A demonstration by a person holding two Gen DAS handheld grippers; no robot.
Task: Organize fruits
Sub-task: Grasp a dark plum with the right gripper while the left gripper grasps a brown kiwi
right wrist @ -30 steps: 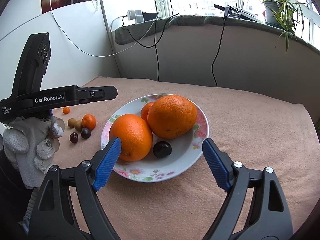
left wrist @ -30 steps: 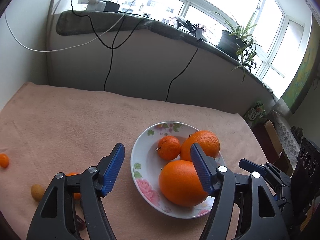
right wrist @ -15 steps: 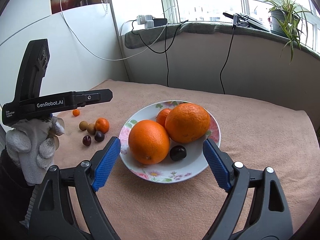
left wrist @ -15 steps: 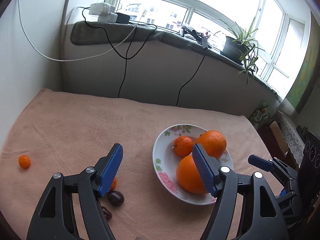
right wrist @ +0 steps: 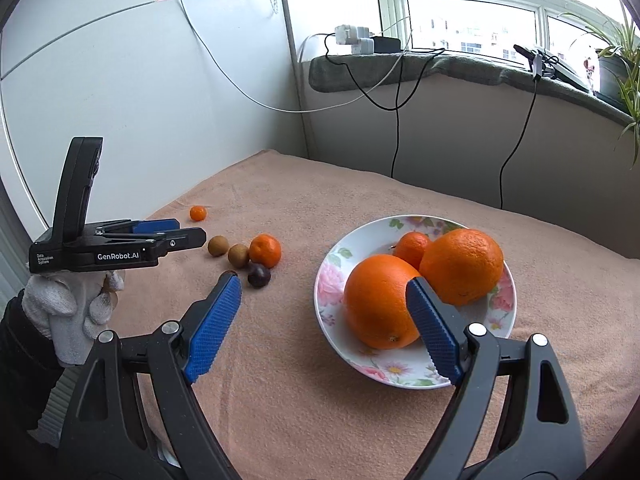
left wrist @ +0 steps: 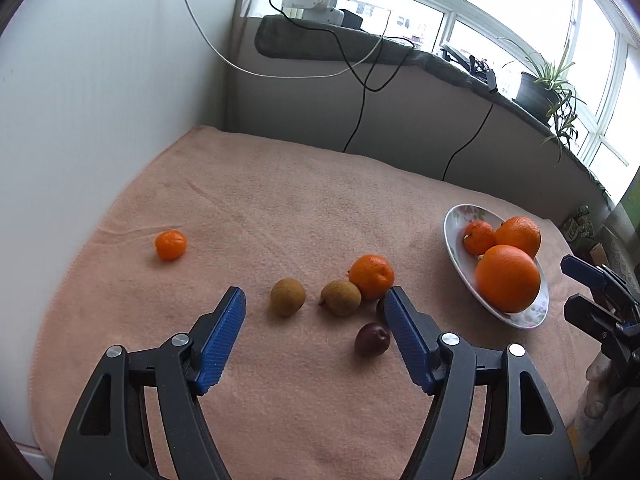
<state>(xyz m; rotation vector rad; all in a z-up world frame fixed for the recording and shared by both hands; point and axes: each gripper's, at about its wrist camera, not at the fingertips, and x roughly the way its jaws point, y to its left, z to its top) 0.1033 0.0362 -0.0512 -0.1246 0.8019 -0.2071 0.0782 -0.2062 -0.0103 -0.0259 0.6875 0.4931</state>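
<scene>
A flowered plate [right wrist: 360,240] holds two big oranges [right wrist: 378,300] and a small mandarin [right wrist: 412,248]. Left of it on the peach cloth lie a mandarin [left wrist: 371,277], two brown round fruits [left wrist: 287,297] and a dark fruit [left wrist: 372,338]. A second dark fruit is half hidden behind a finger. Another small mandarin [left wrist: 171,245] lies alone farther left. My left gripper [left wrist: 313,300] hovers open just short of the brown fruits, gripping nothing. My right gripper [right wrist: 320,284] stands open in front of the plate, its right finger across the nearer orange.
The cloth-covered table [left wrist: 280,200] meets a white wall [left wrist: 100,100] on the left and a low wall with hanging cables [left wrist: 360,100] at the back. A potted plant [left wrist: 548,84] and chargers sit on the sill. A gloved hand [right wrist: 60,308] holds the left gripper.
My left gripper has swung left from over the plate to the loose fruits on the cloth. The right wrist view has shifted, and the plate now sits right of centre.
</scene>
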